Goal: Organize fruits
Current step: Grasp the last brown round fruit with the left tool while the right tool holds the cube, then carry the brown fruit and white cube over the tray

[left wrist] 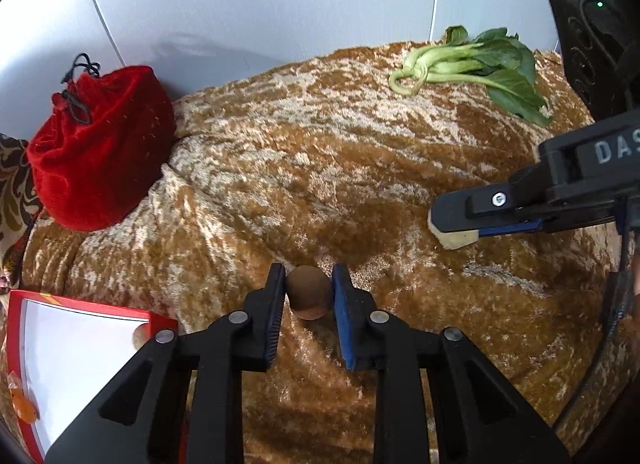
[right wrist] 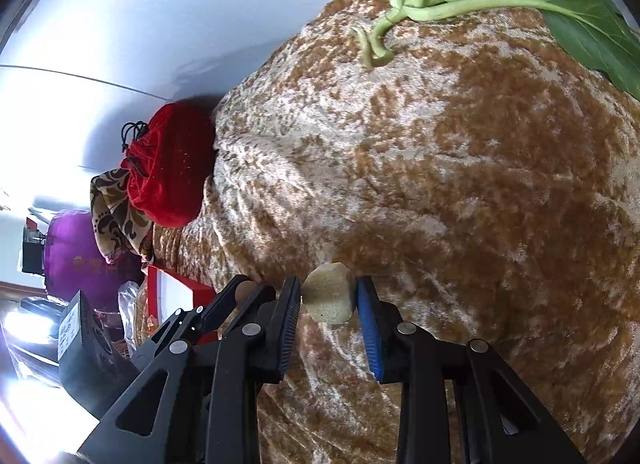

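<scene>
Sideways, pale chunk (right wrist: 329,293) in R claw (right wrist: 328,300)

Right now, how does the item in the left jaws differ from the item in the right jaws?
The brown fruit in the left gripper is round and dark brown; the pale chunk in the right gripper is blocky, flat-faced and yellowish-beige. The fruit looks whole; the chunk looks like a cut piece. Both are small, clamped between jaws, just above the golden velvet cloth.

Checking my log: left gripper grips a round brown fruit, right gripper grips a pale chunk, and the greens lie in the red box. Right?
Not quite. The greens lie on the brown cloth, far from the red box, as the left wrist view shows. The rest holds.
</scene>
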Demonstrator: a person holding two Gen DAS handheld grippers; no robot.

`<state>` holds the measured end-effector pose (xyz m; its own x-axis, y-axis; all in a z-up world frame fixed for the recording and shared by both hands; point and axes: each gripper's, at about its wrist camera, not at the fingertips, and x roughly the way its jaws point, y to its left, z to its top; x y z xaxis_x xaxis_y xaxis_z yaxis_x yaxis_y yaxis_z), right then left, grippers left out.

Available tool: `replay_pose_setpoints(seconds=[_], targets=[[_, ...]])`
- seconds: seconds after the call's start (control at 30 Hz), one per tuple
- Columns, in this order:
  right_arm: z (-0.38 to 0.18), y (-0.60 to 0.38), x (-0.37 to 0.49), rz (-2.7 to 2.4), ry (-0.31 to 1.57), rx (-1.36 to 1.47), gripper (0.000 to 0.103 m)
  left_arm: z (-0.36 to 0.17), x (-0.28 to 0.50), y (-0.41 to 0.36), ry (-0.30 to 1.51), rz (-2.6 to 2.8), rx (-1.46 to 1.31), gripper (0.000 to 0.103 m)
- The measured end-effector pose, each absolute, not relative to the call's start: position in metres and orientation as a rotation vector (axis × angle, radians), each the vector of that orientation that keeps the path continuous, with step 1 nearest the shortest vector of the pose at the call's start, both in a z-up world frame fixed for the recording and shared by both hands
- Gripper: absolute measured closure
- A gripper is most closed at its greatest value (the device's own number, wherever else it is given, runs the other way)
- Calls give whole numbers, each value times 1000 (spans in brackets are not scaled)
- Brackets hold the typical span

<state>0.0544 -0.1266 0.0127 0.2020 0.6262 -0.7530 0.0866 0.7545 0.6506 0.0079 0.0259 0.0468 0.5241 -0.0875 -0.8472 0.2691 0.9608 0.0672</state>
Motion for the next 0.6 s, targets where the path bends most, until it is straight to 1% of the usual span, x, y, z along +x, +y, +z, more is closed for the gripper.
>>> replay_pose_setpoints(seconds=[0.3,0.6], targets=[[20,-101,47,488,1326,620,73,82,-17,59,932,-157,148,81],[28,-73,38,553,1313,596,74,91,-45,97,953,-98,144,81]])
